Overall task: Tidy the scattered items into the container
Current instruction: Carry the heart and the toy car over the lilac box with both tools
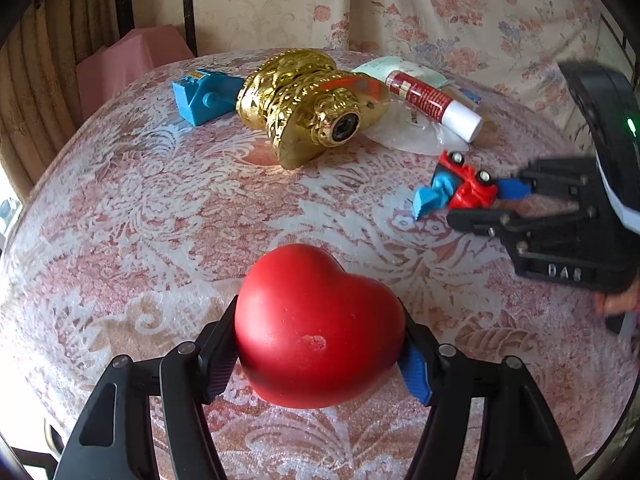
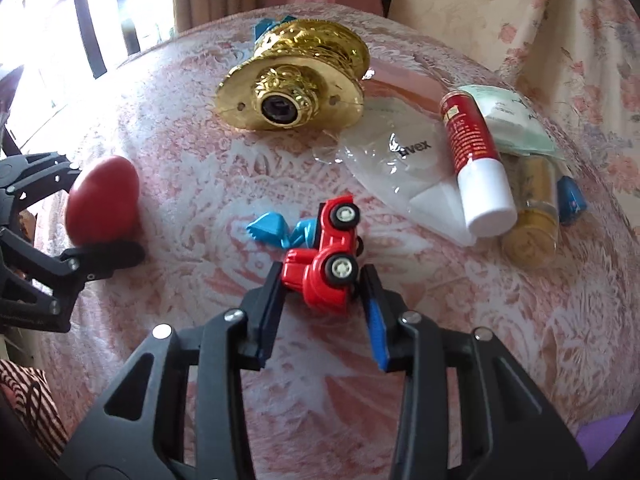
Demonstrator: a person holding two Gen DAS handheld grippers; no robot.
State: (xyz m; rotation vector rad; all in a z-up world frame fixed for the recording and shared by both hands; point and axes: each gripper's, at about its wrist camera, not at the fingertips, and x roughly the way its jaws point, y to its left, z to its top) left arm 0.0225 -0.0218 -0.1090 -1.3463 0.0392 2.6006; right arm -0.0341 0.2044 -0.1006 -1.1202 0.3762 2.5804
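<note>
Heart (image 1: 320, 332) sits clamped between the left gripper (image 1: 322, 354) fingers, over the table (image 1: 160, 220). Right gripper (image 2: 322, 288) fingers straddle the toy truck (image 2: 326, 258), not visibly squeezing. Pickup step; container unseen, next move: close, lift, locate it.

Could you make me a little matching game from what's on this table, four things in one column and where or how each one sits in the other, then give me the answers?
Things
1. red heart
2. red toy truck
3. gold ornament
4. red-and-white tube

States
A. lying across a clear plastic packet
B. on its side, wheels showing, between the right gripper's fingers
C. gripped by the left gripper
D. at the far side, next to a blue toy

Pairs: 1-C, 2-B, 3-D, 4-A
</note>
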